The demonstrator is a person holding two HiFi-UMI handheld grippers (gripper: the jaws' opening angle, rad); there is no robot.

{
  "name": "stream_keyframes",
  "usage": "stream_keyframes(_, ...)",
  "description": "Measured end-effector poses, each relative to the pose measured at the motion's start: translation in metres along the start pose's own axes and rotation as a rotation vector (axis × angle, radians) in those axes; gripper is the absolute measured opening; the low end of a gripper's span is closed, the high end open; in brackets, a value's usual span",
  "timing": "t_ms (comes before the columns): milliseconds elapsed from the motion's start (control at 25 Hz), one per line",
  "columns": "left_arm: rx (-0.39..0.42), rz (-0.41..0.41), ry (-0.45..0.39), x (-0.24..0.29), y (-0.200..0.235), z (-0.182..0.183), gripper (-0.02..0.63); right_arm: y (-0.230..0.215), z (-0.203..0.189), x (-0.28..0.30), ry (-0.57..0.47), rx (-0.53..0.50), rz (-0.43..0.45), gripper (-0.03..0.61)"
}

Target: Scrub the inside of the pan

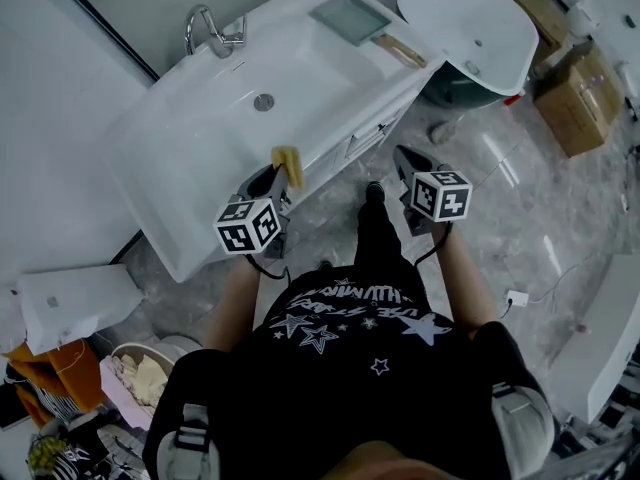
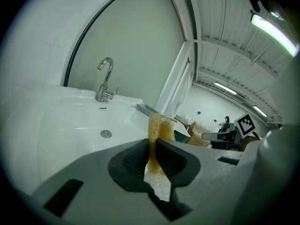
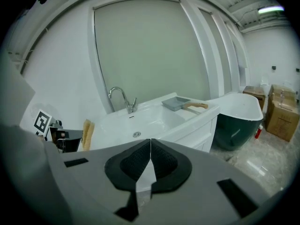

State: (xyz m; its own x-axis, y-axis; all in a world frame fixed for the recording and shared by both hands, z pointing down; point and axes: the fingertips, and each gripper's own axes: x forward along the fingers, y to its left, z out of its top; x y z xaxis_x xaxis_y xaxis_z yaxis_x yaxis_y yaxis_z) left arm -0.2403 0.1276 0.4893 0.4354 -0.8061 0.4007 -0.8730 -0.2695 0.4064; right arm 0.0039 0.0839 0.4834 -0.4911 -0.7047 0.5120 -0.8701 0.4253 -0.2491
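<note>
A smooth, glossy finish is shown by the white ceramic basin [image 1: 190,128] and the grey marbled floor [image 1: 520,218]. The curved tap [image 1: 205,28] is seen in polished metal. The yellow sponge [image 2: 159,130] looks coarse and fibrous, and the square grey pan [image 1: 350,18] matt, with a pale wooden handle [image 1: 400,50].

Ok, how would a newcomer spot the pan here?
Find the white vanity with the chrome tap. On its flat counter beside the basin lies the pan: grey, square, with a wooden handle, the only thing lying there.
</note>
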Motion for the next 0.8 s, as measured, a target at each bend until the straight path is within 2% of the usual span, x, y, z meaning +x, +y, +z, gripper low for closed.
stream_keyframes(160, -0.010, 0.042, -0.025, 0.021, 0.009, 0.019, 0.051, -0.022, 0.027, 0.027, -0.017, -0.019, 0.012, 0.008)
stream_keyframes(400, -0.006, 0.060, -0.019, 0.070, 0.005, 0.040, 0.051, -0.080, 0.071, 0.065, -0.046, -0.009, -0.034, 0.008)
stream_keyframes(800, -0.019, 0.092, -0.012, 0.160, -0.012, 0.081, 0.051, -0.169, 0.129, 0.117, -0.009, -0.081, -0.044, 0.009)
